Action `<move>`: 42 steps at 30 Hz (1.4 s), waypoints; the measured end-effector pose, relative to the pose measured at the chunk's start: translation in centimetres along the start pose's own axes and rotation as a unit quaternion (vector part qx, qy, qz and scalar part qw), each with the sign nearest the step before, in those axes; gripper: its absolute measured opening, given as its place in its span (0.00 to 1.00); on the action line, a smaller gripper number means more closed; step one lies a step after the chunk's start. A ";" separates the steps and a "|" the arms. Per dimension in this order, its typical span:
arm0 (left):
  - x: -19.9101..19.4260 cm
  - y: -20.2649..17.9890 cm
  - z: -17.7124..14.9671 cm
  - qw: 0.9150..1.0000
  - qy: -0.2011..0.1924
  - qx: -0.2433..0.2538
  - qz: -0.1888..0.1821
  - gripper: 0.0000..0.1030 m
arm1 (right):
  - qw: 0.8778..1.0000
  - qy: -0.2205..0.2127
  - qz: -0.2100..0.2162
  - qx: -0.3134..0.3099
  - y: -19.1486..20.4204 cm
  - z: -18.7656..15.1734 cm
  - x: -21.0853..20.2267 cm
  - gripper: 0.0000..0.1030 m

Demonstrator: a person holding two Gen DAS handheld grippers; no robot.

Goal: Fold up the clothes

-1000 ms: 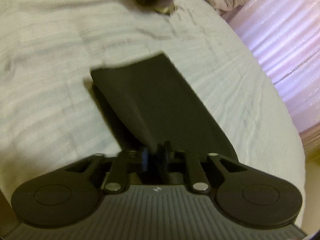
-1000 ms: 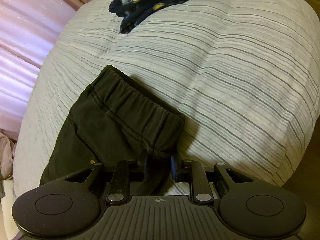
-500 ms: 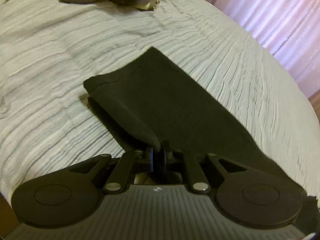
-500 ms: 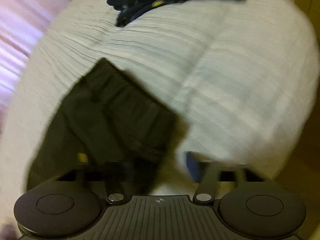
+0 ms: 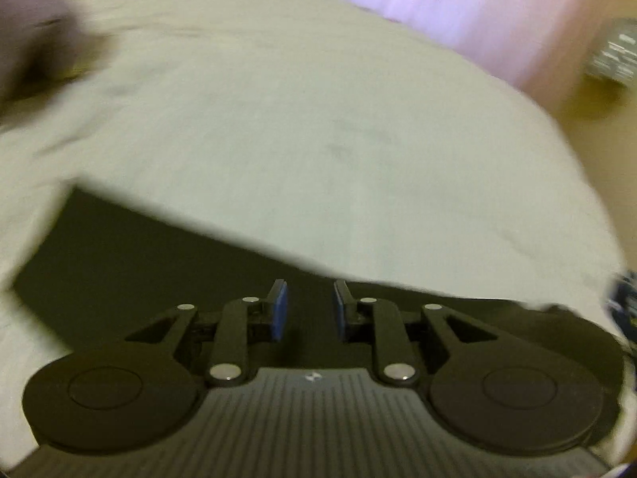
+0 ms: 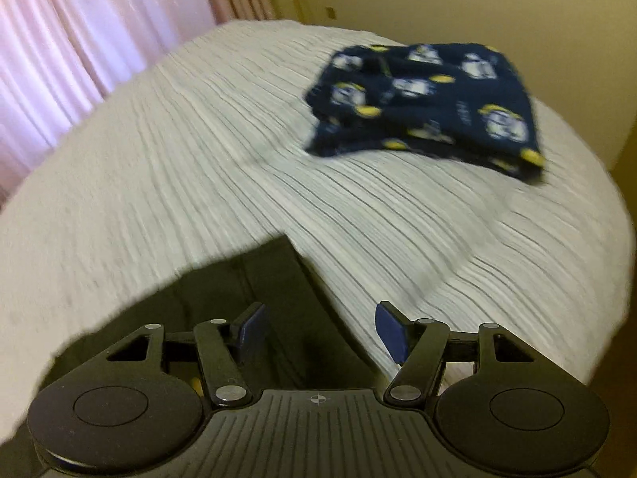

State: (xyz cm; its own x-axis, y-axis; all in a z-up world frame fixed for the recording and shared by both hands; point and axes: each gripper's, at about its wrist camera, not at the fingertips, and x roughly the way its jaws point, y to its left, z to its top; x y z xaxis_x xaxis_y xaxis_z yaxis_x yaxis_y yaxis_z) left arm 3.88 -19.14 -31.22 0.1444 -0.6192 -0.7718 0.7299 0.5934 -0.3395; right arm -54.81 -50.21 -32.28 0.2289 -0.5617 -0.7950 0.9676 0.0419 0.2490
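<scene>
A dark, near-black garment (image 5: 159, 271) lies flat on the pale striped bed cover (image 5: 318, 119), filling the low left of the blurred left wrist view. My left gripper (image 5: 308, 298) hovers over its edge; its jaws are opening, with a gap between the blue pads and no cloth in them. In the right wrist view the same dark garment (image 6: 258, 279) lies under and left of my right gripper (image 6: 322, 326). That gripper stands wide open above it and holds nothing.
A folded navy garment with a white and yellow print (image 6: 430, 99) rests on the bed cover (image 6: 199, 159) at the far right. Pink curtains (image 6: 79, 40) hang beyond the bed. A blurred greyish heap of clothes (image 5: 32, 32) lies at the far left.
Both grippers let go of the dark garment and opened, the right one widely. Both lifted and swung, so the garment now sits lower in each view and lies flat.
</scene>
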 end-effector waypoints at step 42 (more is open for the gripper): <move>21.2 -17.3 5.1 0.951 0.157 0.071 -0.255 0.00 | 0.978 0.088 0.189 -0.005 -3.1 3.5 11.2 0.12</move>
State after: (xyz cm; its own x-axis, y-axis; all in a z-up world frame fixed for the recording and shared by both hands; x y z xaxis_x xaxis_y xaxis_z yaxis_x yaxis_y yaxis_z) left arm -2.30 -45.13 -38.99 -0.4433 -0.6112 -0.6557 0.7380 0.1663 -0.6540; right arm -55.63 -59.50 -40.06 0.5851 -0.3535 -0.7299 0.8106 0.2283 0.5392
